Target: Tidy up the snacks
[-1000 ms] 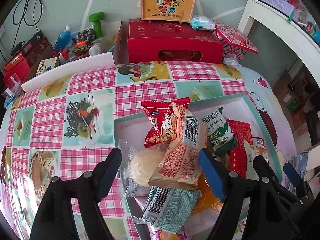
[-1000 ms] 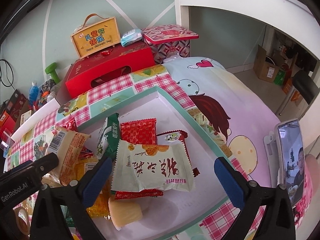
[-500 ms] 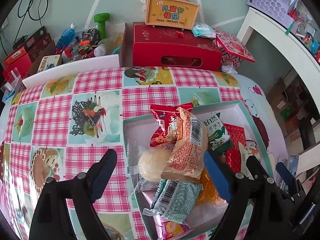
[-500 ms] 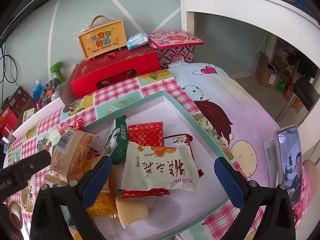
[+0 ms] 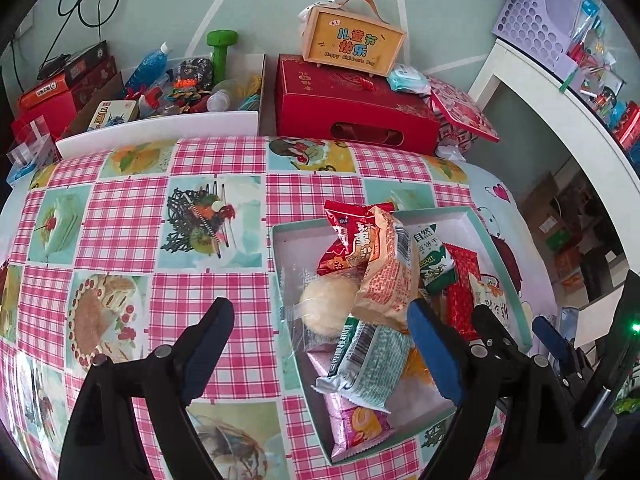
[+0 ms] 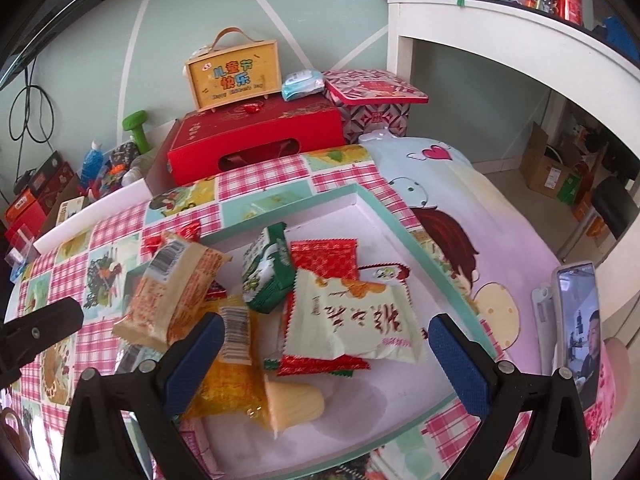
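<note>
Since a second ago the left gripper has drawn back from the snack pile, its jaws just having been opening; they stand wide apart, nothing between them. Its near finger covers part of the orange packet and the teal-rimmed tray. From the right wrist, the right gripper hangs over the tray, jaws apart and empty, fingers hiding the yellow snack's edge.

A cluttered home room: checked tablecloth, gift boxes, a dumbbell and white shelf.
</note>
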### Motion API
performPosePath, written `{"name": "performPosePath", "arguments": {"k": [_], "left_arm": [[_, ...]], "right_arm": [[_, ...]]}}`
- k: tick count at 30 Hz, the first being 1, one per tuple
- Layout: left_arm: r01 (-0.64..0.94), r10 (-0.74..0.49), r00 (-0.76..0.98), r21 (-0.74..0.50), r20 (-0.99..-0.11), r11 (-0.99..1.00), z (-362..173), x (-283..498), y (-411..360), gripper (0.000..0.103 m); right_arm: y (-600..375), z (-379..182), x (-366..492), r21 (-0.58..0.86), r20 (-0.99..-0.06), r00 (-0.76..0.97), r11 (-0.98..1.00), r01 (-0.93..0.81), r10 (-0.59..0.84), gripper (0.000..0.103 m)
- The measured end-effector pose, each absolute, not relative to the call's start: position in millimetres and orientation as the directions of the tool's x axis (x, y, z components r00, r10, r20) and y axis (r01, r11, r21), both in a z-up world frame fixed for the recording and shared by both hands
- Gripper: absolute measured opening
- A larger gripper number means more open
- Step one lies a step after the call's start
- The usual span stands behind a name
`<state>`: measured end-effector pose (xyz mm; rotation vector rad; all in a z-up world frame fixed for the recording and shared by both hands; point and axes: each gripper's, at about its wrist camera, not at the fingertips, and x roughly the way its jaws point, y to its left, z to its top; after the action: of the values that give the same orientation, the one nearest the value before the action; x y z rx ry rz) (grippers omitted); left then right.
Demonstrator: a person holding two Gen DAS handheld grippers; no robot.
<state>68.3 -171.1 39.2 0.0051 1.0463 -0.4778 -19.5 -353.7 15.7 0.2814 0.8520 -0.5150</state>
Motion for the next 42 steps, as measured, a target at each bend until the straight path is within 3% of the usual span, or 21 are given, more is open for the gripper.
{"name": "performPosePath", "arguments": {"k": [18, 42], "left_arm": [[0.347, -0.401, 0.383, -0.273, -0.832, 0.897, 20.0, 46.5, -137.4, 0.089], [0.279, -0.233, 0.353, -0.135, -0.906, 0.951, -23.1, -4.7, -99.0, 0.089]], "right_arm": [[-316.6, 14.8, -38.9, -0.01, -0.769, 0.551, 0.868, 0.497, -0.324, 0.103], [-283.9, -12.9, -85.8, -0.013, -0.813, 0.515, 0.893, 0.451, -0.272, 0.103]]}}
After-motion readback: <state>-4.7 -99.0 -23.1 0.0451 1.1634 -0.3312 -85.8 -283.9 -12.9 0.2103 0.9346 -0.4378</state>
